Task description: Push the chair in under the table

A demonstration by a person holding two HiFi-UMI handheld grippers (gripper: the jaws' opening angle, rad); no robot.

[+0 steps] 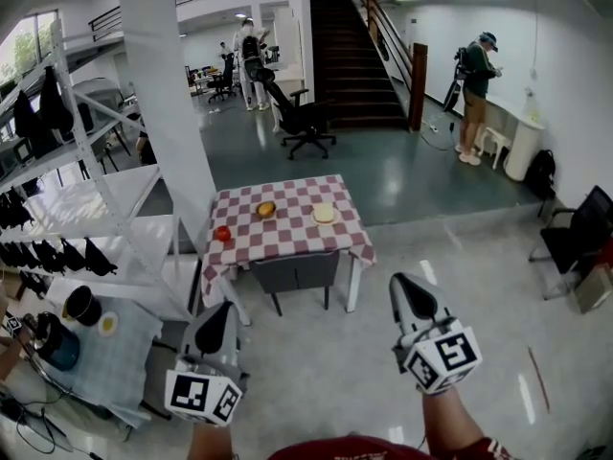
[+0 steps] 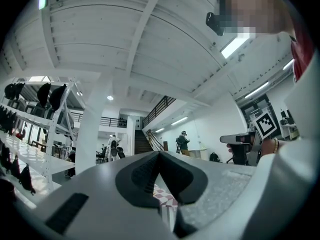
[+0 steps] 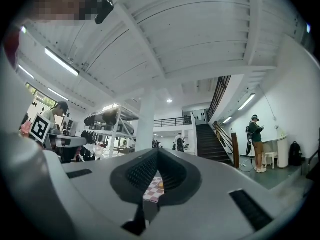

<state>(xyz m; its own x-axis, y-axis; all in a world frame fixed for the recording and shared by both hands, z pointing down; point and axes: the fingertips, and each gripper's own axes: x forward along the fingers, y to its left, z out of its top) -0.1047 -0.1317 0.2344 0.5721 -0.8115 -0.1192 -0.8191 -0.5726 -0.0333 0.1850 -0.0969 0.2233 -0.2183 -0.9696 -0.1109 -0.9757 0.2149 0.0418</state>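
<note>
Closest to me are my two tools, held out low over the pale floor [image 1: 316, 381]: the left tool [image 1: 218, 316] and the right tool [image 1: 404, 290]. Both have their jaws pressed together with nothing between them, and neither touches anything. Well ahead of them stands the table [image 1: 287, 236] in its red-and-white checked cloth. The grey chair [image 1: 295, 272] is at the table's near side, between the two near table legs, its back right up against the hanging edge of the cloth and its seat underneath the top. On the cloth lie a red fruit [image 1: 222, 233] near the left edge, something orange-brown [image 1: 266, 209] and a pale round thing [image 1: 325, 214]. White shelving [image 1: 105, 214] stands left of the table.
</note>
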